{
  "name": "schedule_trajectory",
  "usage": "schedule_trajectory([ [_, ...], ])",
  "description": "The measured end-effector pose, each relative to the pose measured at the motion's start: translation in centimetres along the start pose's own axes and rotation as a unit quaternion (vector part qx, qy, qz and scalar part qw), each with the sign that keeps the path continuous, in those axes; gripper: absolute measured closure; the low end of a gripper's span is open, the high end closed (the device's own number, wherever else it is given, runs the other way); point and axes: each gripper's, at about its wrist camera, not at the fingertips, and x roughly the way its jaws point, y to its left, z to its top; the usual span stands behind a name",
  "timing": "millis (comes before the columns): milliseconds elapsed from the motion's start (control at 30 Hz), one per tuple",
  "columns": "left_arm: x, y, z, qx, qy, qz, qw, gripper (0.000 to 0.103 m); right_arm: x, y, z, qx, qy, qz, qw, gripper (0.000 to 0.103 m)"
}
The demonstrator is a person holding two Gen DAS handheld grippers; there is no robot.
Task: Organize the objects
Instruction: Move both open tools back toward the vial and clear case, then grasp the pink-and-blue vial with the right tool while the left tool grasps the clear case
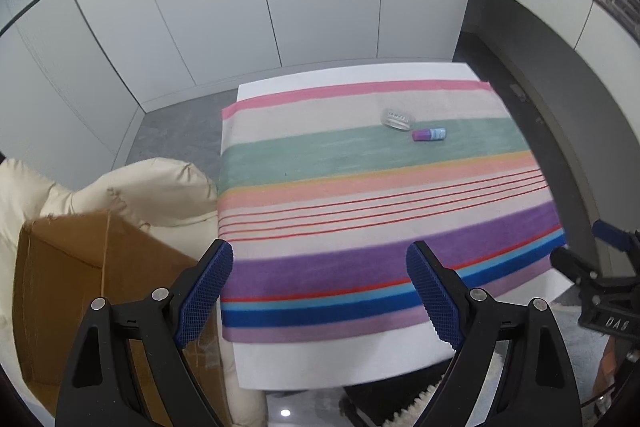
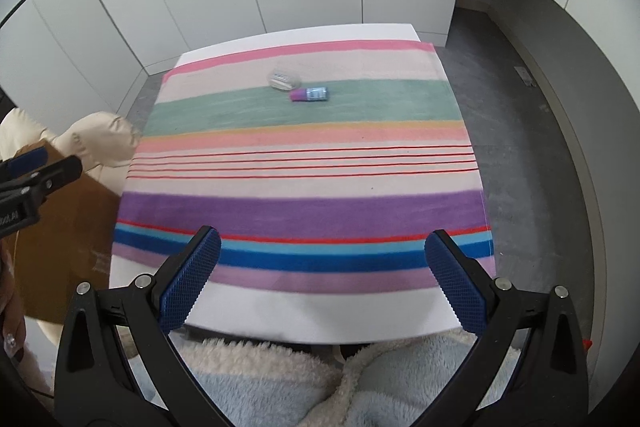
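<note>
Wide-open and empty, the left gripper hangs over the striped cloth, and from the right view the right gripper gapes too, so next comes reaching the far little bottle beside the clear dish.

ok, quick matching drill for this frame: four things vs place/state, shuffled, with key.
Things:
1. small bottle
2. clear container
3. cardboard box
4. left gripper

Place/state:
A. off the table's left side, against a cream cushion
B. lying on its side on the green stripe
C. open, nothing between its pads
D. on the pale stripe just beyond the green one

Pairs: 1-B, 2-D, 3-A, 4-C
</note>
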Motion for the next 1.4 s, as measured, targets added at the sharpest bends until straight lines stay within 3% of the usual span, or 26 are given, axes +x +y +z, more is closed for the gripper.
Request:
schedule_trajectory([
  [133, 2.6, -0.4, 1.3, 0.015, -0.004, 0.017, 0.9997, 0.013, 2.9, -0.2, 1.5, 0.003, 0.003, -0.001, 1.0, 0.0],
  [467, 10.8, 1.6, 5.6, -0.036, 0.006, 0.01, 0.9993, 0.013, 13.3, 2.1, 8.5, -0.017, -0.017, 0.004, 1.0, 0.0],
  [767, 16.1, 0.4, 7.4, -0.037, 0.022, 0.0, 0.9991, 0.013, 22.3, 3.1, 12.8, 0.002, -0.021, -0.015, 1.0, 0.004],
  [833, 17.0, -0.2, 7.8, -0.036, 0.023, -0.002, 0.9991, 0.013, 23.1, 3.4, 12.8, -0.001, -0.017, -0.017, 1.0, 0.01],
  [900, 17.7, -0.8, 8.1, -0.036, 0.024, -0.007, 0.999, 0.013, 23.9, 3.7, 12.8, -0.007, -0.012, -0.025, 1.0, 0.027],
  [1000, 18.8, -1.9, 8.8, -0.035, 0.024, -0.013, 0.999, 0.013, 24.2, 3.7, 12.7, -0.018, -0.02, -0.036, 0.999, 0.041],
  [1267, 20.9, -6.0, 10.3, -0.004, 0.007, -0.049, 0.9988, 0.013, 24.0, 1.6, 12.7, -0.018, -0.031, -0.038, 0.999, 0.043],
  [1400, 22.5, -8.5, 11.7, 0.008, 0.001, -0.07, 0.9975, 0.013, 23.2, -1.3, 13.0, -0.01, -0.034, -0.064, 0.997, 0.043],
])
